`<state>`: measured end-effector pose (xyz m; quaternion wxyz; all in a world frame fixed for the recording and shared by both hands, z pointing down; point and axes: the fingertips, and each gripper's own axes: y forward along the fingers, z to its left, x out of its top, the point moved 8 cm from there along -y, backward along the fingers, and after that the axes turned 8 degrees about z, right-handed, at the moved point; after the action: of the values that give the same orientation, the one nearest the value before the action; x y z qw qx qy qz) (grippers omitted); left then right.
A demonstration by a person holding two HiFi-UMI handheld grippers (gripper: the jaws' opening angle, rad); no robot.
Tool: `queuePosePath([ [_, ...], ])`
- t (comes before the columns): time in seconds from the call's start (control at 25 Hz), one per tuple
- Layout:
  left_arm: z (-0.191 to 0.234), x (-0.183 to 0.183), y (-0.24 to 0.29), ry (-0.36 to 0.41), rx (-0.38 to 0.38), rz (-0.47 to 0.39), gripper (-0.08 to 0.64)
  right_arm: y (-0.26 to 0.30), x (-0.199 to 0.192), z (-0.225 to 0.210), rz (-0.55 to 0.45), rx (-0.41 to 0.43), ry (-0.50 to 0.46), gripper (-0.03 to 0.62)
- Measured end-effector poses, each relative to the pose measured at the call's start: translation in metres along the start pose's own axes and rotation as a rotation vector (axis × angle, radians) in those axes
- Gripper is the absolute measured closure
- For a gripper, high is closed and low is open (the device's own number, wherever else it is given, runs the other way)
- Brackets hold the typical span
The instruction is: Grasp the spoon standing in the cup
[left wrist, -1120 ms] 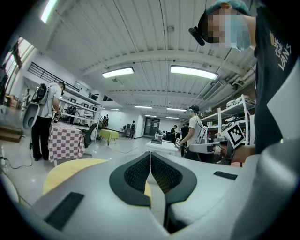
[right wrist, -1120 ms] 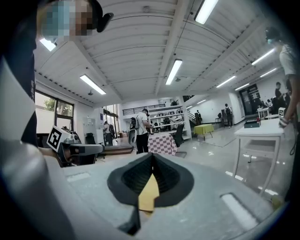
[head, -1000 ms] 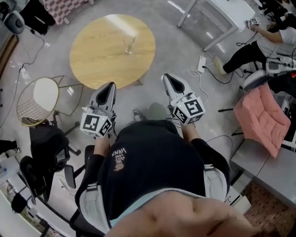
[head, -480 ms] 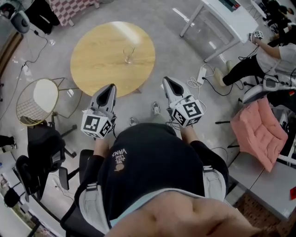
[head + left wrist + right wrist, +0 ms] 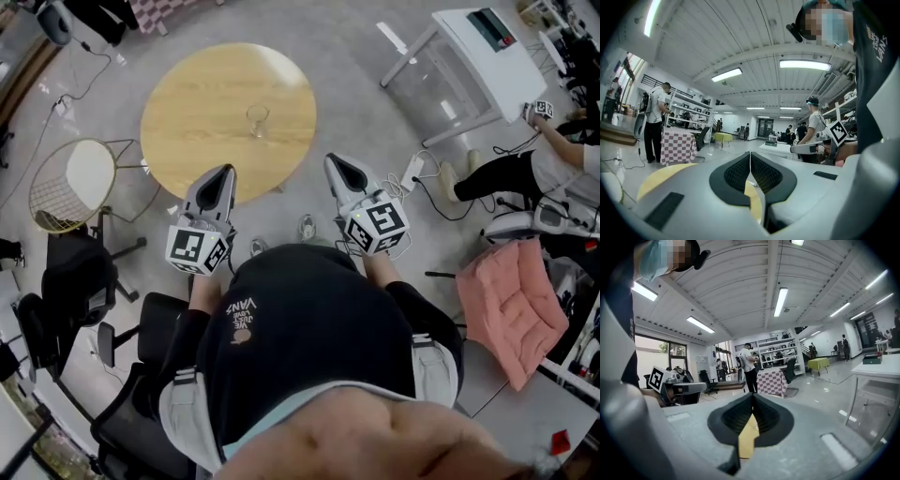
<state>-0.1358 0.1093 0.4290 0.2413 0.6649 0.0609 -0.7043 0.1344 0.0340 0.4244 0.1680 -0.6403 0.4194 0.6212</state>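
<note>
By the table (image 5: 192, 103) edge, left gripper (image 5: 225, 172), right gripper (image 5: 334, 162), jaws together.

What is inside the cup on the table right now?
The cup is clear glass, standing on the round table. Nothing covers it, but it is too small in the head view to make out a spoon or any other contents.

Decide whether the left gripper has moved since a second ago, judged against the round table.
Yes. The left gripper has moved forward: its jaws overlap more of the round table at its near edge, closer to the cup.
</note>
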Motion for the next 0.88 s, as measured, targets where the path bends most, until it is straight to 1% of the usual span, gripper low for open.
queuePosePath([
  [0.2,-0.01,0.005,0.026,0.004,0.048,-0.007,0.557,0.011,0.005,-0.03,0.013,0.066,-0.014,0.595],
  [0.36,-0.019,0.003,0.043,-0.004,0.099,-0.01,0.557,0.017,0.009,-0.055,0.024,0.115,-0.03,0.595],
  [0.56,-0.023,-0.004,0.05,-0.033,0.15,-0.011,0.557,0.025,0.011,-0.07,0.041,0.17,-0.05,0.595],
  [0.76,-0.034,-0.006,0.062,-0.031,0.189,-0.007,0.557,0.026,0.011,-0.087,0.054,0.21,-0.055,0.595],
  [0.88,-0.035,-0.008,0.066,-0.014,0.194,0.006,0.557,0.03,0.01,-0.088,0.053,0.215,-0.044,0.595],
])
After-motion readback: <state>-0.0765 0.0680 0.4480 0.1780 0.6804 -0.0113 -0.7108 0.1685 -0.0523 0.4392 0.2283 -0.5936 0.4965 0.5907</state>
